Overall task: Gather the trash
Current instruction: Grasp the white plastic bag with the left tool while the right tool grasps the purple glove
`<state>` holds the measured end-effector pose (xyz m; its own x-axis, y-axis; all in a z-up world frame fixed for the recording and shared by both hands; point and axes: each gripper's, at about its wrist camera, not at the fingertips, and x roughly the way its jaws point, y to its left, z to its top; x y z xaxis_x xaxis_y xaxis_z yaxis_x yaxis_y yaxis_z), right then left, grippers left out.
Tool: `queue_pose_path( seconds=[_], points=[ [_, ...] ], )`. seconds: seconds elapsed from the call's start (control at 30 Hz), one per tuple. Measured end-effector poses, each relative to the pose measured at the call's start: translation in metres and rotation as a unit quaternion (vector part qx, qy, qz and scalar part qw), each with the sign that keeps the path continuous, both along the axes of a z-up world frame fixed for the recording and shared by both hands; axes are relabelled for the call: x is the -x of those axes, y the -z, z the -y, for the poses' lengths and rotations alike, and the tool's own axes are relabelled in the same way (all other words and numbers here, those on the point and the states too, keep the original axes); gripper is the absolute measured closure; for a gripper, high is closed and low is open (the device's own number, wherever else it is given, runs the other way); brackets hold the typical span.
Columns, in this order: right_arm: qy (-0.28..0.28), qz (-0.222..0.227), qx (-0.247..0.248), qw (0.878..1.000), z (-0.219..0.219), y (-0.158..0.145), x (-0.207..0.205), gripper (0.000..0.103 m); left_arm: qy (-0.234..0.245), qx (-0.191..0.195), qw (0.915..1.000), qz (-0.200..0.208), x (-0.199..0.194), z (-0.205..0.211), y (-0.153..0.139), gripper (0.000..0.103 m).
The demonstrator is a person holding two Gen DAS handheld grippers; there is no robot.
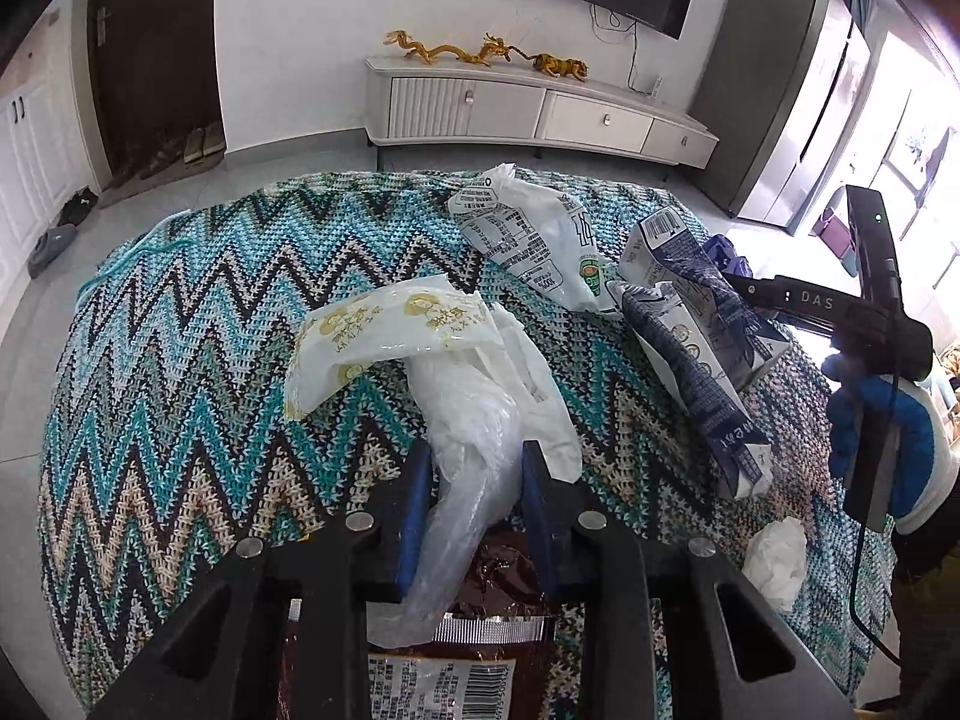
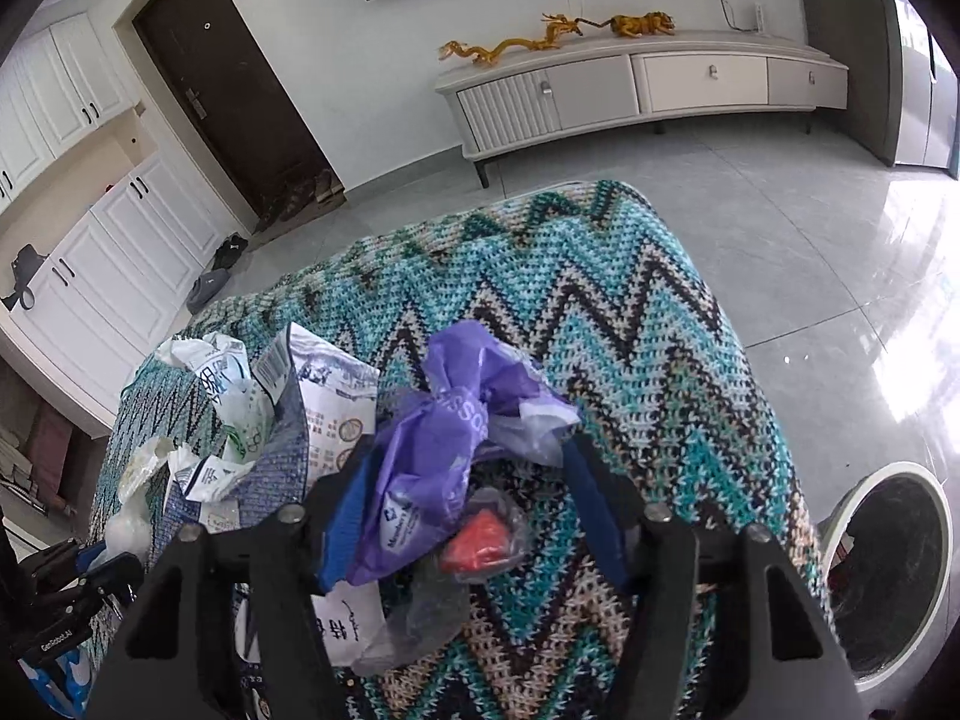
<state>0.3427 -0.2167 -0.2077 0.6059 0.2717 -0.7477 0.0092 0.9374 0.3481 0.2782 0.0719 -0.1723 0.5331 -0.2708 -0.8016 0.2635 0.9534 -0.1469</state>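
Right wrist: bin (image 2: 936,546) edge-cropped

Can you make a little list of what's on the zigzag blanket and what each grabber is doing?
surface: zigzag blanket
left gripper: jaws around clear plastic bag
right gripper: jaws around purple bag
lying loose: white-and-gold wrapper, white milk pouch, blue cartons, crumpled tissue
bin: trash can, floor right of blanket

Bright daylight blows out the right side; fisheye bends edges, corners vignetted black.
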Motion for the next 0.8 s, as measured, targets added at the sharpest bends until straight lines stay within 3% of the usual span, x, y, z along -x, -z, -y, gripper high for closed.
queue_pose_path(
  seconds=[0.03,0.1,0.2,0.47,0.57,0.8],
  points=[
    [0.0,-0.001,-0.003,1.0,0.001,0.001,0.002,0.059,0.0,0.0,1.0,0.002,0.004,0.0,-0.003,0.075],
    [0.0,0.0,-0.007,1.0,0.003,0.002,0.007,0.063,0.0,0.002,1.0,0.005,0.009,-0.001,-0.007,0.075],
    [-0.011,0.014,-0.01,1.0,0.003,-0.003,0.016,0.063,0.0,0.003,0.9999,0.011,0.016,0.0,-0.012,0.075],
    [-0.006,0.017,0.019,1.0,0.017,-0.015,0.031,0.056,0.0,0.013,0.9997,0.021,0.03,-0.002,-0.022,0.075],
    [-0.008,0.025,0.021,0.999,0.024,-0.021,0.034,0.042,-0.001,0.017,0.9996,0.024,0.031,-0.004,-0.023,0.075],
    [-0.004,0.023,0.021,1.0,0.034,-0.02,0.028,0.041,-0.001,0.026,0.9994,0.024,0.032,-0.006,-0.022,0.075]
  ],
)
